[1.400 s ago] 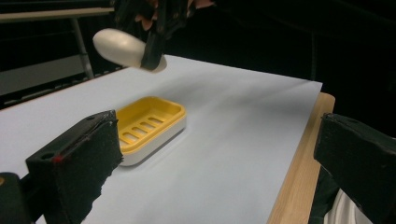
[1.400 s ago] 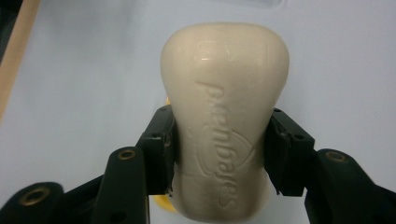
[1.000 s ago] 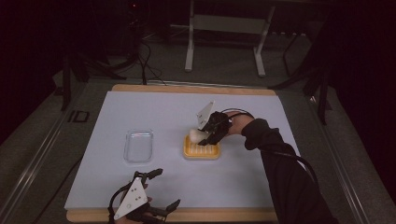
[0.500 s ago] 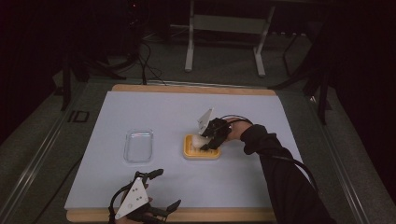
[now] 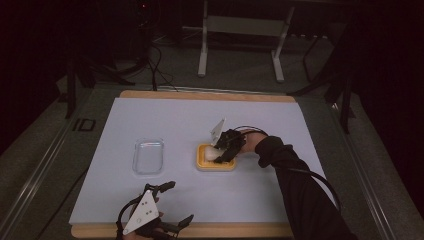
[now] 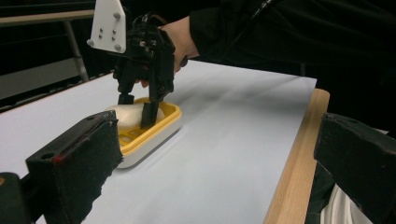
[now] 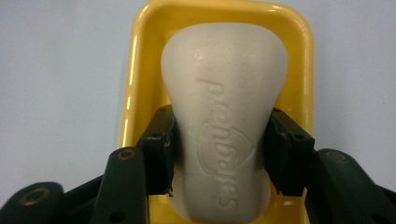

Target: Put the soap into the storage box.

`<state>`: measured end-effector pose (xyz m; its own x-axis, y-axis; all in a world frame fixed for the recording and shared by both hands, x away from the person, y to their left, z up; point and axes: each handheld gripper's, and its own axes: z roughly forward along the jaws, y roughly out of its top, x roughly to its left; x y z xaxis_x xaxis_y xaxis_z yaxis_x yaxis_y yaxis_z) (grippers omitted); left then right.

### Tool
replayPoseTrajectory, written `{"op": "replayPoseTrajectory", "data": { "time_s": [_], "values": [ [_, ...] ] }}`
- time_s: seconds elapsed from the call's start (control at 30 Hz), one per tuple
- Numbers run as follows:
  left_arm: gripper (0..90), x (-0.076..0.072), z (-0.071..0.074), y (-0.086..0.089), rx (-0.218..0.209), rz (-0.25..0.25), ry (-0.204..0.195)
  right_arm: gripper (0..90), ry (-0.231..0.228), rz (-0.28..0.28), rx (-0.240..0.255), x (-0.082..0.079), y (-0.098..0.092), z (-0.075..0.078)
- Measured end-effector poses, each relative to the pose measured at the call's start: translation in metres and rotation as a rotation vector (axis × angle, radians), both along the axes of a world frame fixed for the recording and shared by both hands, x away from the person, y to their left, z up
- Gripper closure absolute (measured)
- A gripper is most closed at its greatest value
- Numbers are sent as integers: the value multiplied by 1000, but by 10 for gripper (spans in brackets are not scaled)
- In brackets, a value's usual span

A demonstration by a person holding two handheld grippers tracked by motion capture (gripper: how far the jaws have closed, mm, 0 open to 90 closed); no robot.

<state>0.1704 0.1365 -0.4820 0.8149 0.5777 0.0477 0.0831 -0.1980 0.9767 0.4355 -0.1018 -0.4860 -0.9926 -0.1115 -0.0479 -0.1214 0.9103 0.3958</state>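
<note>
right gripper (image 5: 223, 154) clamped on soap bar (image 7: 224, 116) | it's come down into yellow dish (image 5: 202, 161), 3 o'clock of clear lid (image 5: 148, 156) | let go next, probably | left gripper (image 5: 172, 202) open

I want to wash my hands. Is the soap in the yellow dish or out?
In. The soap lies inside the yellow dish, whose rim shows around it, and the right gripper is clamped on its sides.
</note>
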Motion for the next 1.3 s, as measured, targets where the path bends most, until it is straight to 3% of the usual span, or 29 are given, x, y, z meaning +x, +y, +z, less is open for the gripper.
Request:
{"op": "replayPoseTrajectory", "data": {
  "time_s": [0.3,0.53,1.07,1.3],
  "values": [
    [9,0,0,0,4,-4,2,491,40,-21,-10,2,3,-6],
    [9,0,0,0,2,-5,6,476,36,-19,-23,2,5,-6],
    [9,1,-1,-1,6,-7,13,433,26,-47,8,0,-5,22],
    [9,1,-1,-1,2,-6,14,357,10,-91,33,-4,-8,32]
  ]
}}
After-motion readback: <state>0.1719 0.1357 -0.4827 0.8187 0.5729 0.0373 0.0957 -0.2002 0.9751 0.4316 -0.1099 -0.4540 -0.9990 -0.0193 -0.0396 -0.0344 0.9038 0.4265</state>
